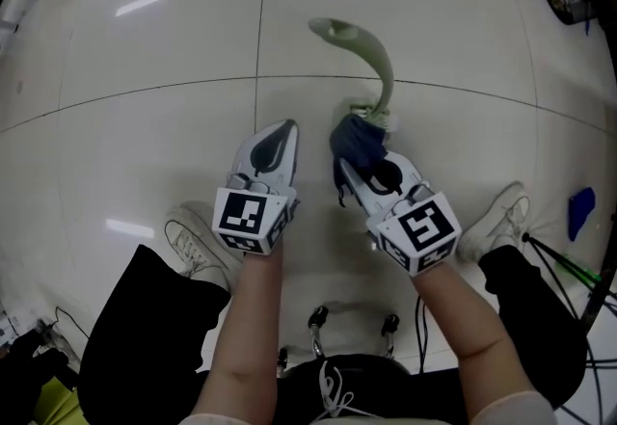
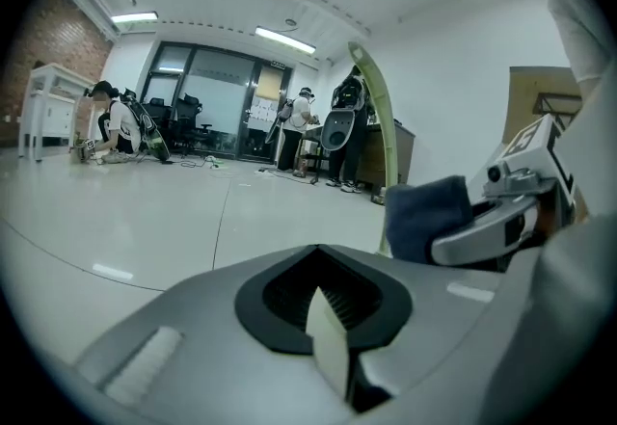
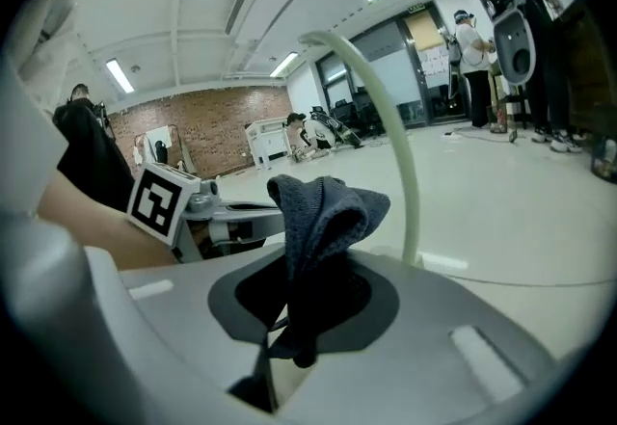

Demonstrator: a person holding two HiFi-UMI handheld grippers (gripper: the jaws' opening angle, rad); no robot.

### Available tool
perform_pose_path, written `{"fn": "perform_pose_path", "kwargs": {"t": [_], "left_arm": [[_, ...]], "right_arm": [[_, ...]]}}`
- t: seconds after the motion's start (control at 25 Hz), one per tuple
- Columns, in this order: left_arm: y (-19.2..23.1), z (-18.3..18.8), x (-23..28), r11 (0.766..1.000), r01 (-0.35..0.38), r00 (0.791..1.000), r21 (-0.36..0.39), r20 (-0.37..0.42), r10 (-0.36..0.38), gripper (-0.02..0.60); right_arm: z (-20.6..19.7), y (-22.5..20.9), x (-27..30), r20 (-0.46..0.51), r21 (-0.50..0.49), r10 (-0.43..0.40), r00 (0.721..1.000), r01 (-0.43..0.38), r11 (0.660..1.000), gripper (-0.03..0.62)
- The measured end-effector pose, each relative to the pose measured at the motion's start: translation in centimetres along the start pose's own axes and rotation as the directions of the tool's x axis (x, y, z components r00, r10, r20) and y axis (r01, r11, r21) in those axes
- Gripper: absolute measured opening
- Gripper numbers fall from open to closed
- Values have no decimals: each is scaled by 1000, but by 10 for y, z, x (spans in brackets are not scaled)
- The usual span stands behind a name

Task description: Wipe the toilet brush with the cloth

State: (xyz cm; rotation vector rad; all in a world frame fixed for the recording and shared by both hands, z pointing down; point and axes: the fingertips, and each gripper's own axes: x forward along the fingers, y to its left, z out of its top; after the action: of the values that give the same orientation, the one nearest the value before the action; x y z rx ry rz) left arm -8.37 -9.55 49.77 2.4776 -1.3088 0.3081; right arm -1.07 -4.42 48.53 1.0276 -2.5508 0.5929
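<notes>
A pale green toilet brush stands upright on the tiled floor, its curved handle arching left above its base. My right gripper is shut on a dark blue cloth, which bunches out of the jaws right next to the brush base. In the right gripper view the cloth rises in front of the handle. My left gripper is shut and empty, a little left of the brush and apart from it. The left gripper view shows the handle and the cloth off to its right.
The person's white shoes flank the grippers. A blue object and cables with a stand lie at the right. Metal stool legs sit below. Far-off people, chairs and equipment line the room.
</notes>
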Motion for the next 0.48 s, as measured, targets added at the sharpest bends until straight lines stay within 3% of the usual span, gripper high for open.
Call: {"fn": "perform_pose_path", "kwargs": {"t": [0.12,0.2,0.32,0.48], "left_arm": [[7,-10,-17,1000,8,1000,5,-6,-8,6],[11,-19,-29,1000,-3,1000,-22,-9,3,6],[15,-27,-43,998,-4,1000,-58,-8,4,6],[15,-30,-52,998,6,1000,-67,2,-6,6]], "right_arm": [[-13,9,37,-15,139,-14,1000,16,990,61],[-25,9,55,-32,265,-36,999,44,963,61],[-48,-2,70,-58,463,-100,993,115,879,61],[-81,-18,74,-101,622,-180,979,203,756,61]]}}
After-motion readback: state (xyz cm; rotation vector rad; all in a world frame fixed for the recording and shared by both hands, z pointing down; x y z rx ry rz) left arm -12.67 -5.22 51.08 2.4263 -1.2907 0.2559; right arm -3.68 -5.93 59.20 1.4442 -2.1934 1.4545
